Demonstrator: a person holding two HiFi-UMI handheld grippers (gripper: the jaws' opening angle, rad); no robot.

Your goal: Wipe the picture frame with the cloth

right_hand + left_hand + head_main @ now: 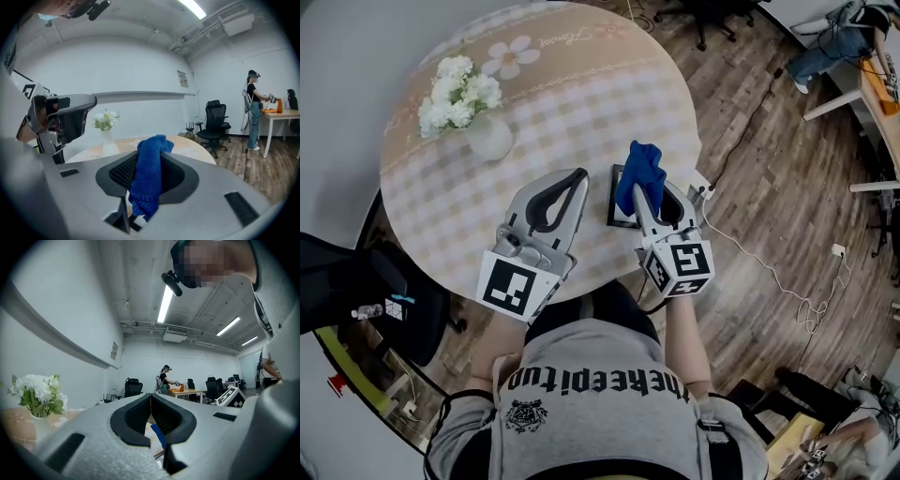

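Right gripper (648, 193) clamped on crumpled blue knit cloth (639, 171), which sticks out past the jaw tips. Small dark rectangular picture frame (616, 199) sits on round checked tabletop (581, 103), just beside and partly under the cloth. Left gripper (578, 178) jaws together, empty.

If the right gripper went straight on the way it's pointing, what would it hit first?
Likely nothing nearby. The right gripper, shut on the blue cloth, points roughly level across the table; the vase of flowers stands off to its left and the picture frame lies below. Depth is unclear.
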